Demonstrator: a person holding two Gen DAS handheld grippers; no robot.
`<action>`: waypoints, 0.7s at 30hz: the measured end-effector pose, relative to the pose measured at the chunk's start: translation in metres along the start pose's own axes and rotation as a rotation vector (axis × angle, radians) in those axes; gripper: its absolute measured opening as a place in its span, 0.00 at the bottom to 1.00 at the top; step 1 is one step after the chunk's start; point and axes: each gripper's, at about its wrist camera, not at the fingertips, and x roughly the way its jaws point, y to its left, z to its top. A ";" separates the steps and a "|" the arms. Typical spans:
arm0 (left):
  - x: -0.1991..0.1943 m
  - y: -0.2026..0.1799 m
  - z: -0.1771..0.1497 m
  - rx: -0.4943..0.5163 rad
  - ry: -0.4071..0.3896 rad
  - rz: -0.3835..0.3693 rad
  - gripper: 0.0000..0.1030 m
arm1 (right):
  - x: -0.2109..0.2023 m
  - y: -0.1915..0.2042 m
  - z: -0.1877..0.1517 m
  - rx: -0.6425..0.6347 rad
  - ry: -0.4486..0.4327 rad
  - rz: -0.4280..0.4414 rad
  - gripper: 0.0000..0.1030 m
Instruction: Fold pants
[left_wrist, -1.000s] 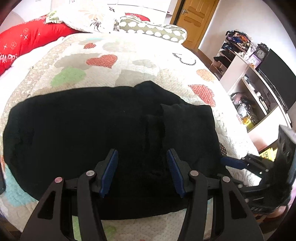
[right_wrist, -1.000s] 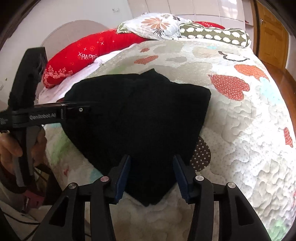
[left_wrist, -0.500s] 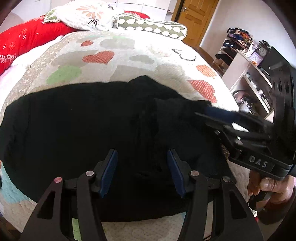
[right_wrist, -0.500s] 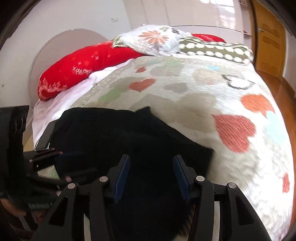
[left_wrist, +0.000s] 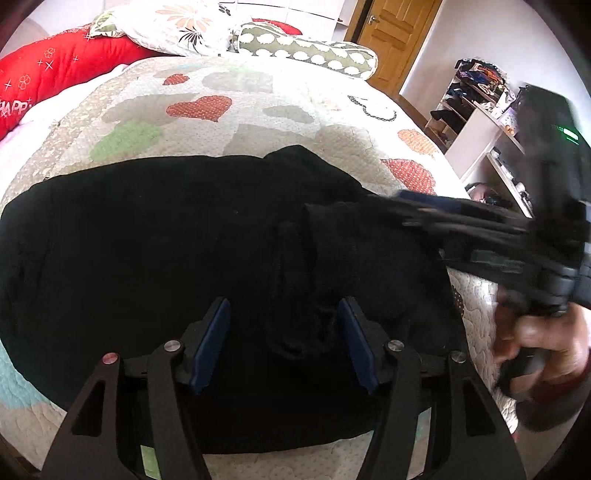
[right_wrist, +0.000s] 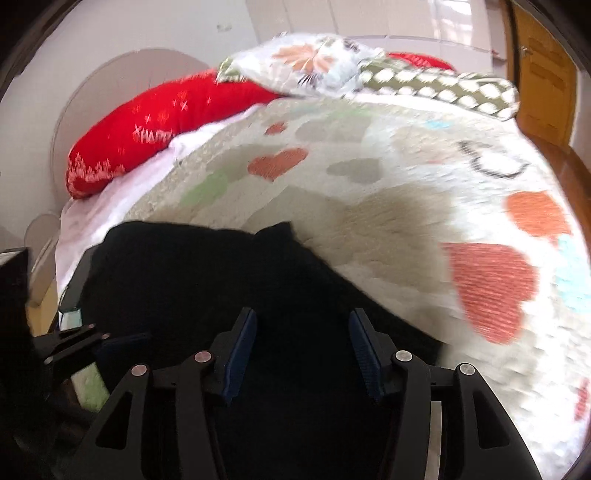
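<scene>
Black pants lie flat across a heart-patterned quilt, with a bunched fold near their right part. My left gripper is open just above the near edge of the pants. My right gripper is open and low over the right part of the pants. In the left wrist view the right gripper comes in blurred from the right, over the right end of the pants. The left gripper shows at the left edge of the right wrist view.
Red bolster, floral pillow and spotted pillow lie at the bed's head. A wooden door and shelves with clutter stand at the right. The bed edge runs just below the pants.
My right gripper has moved in from the bed's right side and down over the right end of the pants. My left gripper has barely moved.
</scene>
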 end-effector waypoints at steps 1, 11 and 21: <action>0.000 0.001 0.000 -0.004 0.000 -0.003 0.59 | -0.012 -0.003 -0.003 -0.004 -0.012 -0.010 0.53; -0.002 0.001 0.000 -0.013 -0.004 -0.004 0.59 | -0.073 0.000 -0.074 -0.028 -0.011 0.039 0.50; -0.016 0.010 -0.006 -0.012 -0.028 0.040 0.59 | -0.059 0.028 -0.091 -0.126 0.080 0.077 0.43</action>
